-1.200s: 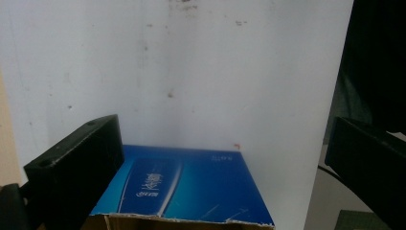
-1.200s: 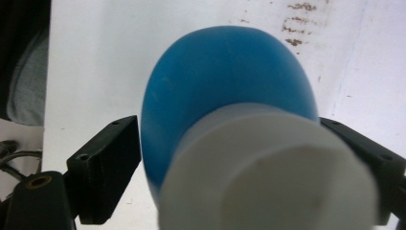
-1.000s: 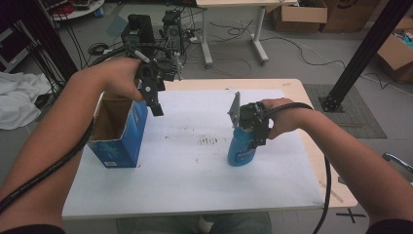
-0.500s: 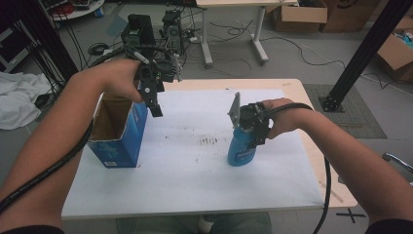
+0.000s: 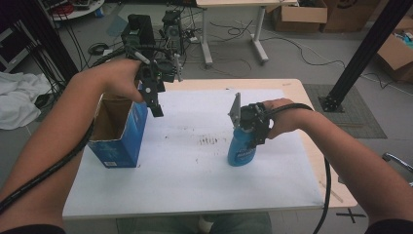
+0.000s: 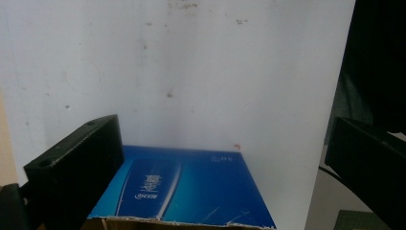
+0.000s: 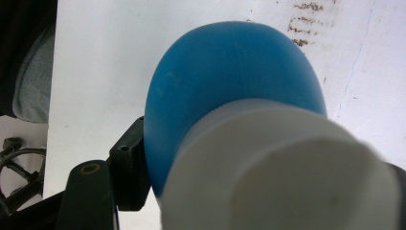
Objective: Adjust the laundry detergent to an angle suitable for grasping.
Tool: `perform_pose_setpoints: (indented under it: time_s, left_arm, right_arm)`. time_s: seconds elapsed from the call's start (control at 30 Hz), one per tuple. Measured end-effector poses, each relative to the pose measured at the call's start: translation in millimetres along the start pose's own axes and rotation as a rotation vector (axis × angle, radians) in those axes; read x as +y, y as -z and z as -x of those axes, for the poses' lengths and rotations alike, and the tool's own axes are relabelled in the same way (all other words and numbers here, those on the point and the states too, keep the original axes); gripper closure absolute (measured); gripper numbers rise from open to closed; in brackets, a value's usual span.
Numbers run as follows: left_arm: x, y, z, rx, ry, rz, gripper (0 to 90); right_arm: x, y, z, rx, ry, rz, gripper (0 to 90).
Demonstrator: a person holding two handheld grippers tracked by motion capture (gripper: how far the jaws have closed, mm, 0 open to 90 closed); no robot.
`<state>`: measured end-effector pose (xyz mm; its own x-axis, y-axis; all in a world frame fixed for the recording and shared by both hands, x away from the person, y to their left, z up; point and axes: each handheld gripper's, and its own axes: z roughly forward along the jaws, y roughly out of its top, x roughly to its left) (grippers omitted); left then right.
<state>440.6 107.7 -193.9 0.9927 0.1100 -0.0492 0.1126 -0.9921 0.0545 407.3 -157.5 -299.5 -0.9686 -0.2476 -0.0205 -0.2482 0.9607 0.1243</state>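
A blue bottle with a white cap stands upright on the white mat, right of the middle. My right gripper comes down over its top. Its jaws have just been closing with the bottle between them, and the left pad presses on the bottle's shoulder below the cap; the other pad is hidden behind the cap. An open-topped blue carton stands at the mat's left edge. Above its far rim my left gripper hangs open, jaws wide apart over the carton's blue side with nothing between them.
The mat lies on a wooden table. A black slanted post stands off the table's right corner. On the floor behind are cardboard boxes, cables and a desk frame, with a white cloth at the left.
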Motion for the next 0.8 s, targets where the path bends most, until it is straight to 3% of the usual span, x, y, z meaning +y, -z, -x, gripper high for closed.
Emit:
perform_pose_setpoints:
  time_s: [0.8]
  left_arm:
    - [-0.7,-0.6,0.1,0.002,0.001,-0.004,0.1]
  right_arm:
    - [0.9,0.2,-1.7,-0.028,0.024,0.004,38.6]
